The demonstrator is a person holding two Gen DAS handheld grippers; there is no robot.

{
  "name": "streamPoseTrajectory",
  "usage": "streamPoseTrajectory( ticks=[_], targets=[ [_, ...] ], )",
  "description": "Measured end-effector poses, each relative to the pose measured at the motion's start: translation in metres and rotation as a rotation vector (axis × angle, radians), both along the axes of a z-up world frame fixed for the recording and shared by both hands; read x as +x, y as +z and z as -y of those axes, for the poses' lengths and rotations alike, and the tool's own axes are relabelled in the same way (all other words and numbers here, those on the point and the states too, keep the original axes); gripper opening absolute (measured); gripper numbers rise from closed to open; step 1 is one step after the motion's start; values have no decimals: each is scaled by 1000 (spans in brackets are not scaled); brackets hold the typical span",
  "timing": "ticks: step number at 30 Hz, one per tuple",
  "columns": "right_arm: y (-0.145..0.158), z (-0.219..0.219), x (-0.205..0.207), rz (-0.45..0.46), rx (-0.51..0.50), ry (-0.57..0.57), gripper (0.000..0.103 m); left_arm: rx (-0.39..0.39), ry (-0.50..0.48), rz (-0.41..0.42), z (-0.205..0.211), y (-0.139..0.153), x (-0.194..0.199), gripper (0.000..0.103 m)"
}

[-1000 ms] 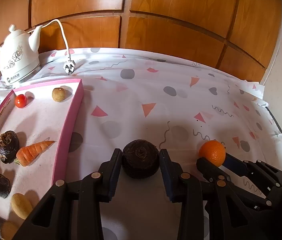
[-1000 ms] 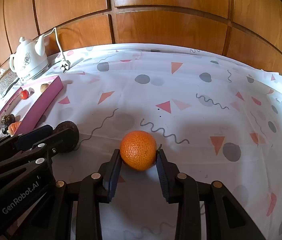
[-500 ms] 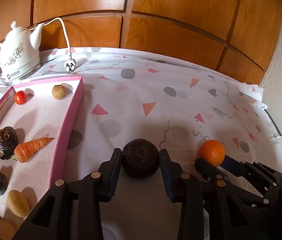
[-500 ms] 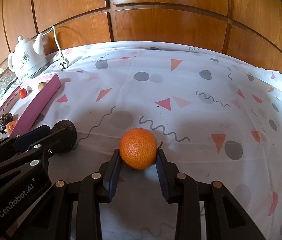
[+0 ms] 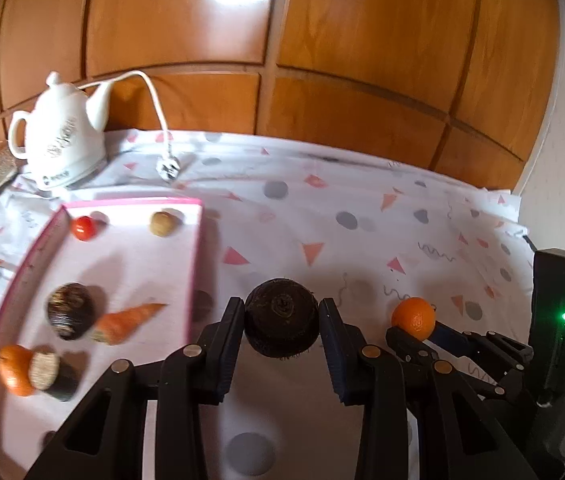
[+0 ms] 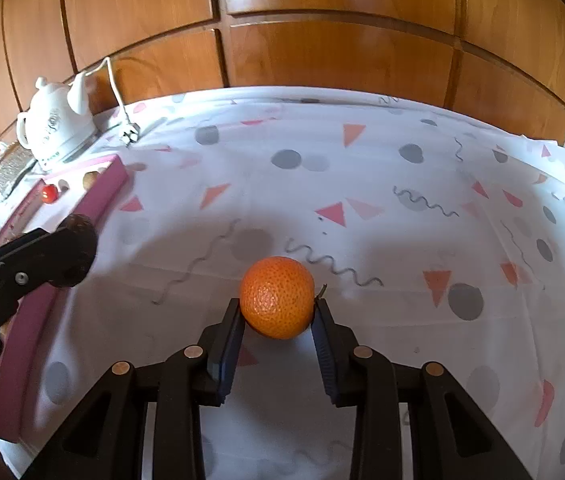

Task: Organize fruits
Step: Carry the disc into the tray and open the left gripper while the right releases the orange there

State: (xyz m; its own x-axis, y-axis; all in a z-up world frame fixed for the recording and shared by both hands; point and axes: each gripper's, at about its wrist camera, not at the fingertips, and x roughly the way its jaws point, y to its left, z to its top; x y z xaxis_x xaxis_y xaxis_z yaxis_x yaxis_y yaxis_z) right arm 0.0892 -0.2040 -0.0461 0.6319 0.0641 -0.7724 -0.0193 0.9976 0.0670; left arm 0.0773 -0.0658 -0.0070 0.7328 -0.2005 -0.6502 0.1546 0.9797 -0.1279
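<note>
My left gripper (image 5: 281, 305) is shut on a dark, rough round root (image 5: 282, 320) and holds it just above the patterned cloth, close to the pink tray's right rim (image 5: 196, 264). From the right wrist view this gripper (image 6: 48, 254) and the root (image 6: 80, 240) show at the left. An orange (image 6: 276, 296) sits between the pads of my right gripper (image 6: 278, 307), which is shut on it low over the cloth. That orange (image 5: 413, 316) shows to the right of the root.
The tray carries a cherry tomato (image 5: 83, 228), a small brown ball (image 5: 162, 223), a dark root (image 5: 69, 310), a carrot (image 5: 126, 320), an orange (image 5: 10, 368) and a cut dark piece (image 5: 48, 370). A white kettle (image 5: 60, 144) with cord and plug (image 5: 168, 168) stands behind it. Wooden panels back the table.
The left gripper has risen with the dark root, which was resting on the cloth before. The right gripper and its orange have stayed in place.
</note>
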Motion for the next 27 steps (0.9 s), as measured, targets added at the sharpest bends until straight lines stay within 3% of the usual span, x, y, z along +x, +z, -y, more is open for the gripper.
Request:
streamPoseTrajectory(
  ticks=[12, 21, 27],
  targets=[
    [42, -73, 17, 58, 72, 213, 34, -2, 185, 52, -84, 22, -23, 38],
    [56, -151, 35, 41, 134, 402, 34, 2, 383, 40, -155, 16, -36, 39],
    [55, -186, 42, 7, 155, 460, 37, 3, 431, 40, -173, 12, -43, 40]
  ],
)
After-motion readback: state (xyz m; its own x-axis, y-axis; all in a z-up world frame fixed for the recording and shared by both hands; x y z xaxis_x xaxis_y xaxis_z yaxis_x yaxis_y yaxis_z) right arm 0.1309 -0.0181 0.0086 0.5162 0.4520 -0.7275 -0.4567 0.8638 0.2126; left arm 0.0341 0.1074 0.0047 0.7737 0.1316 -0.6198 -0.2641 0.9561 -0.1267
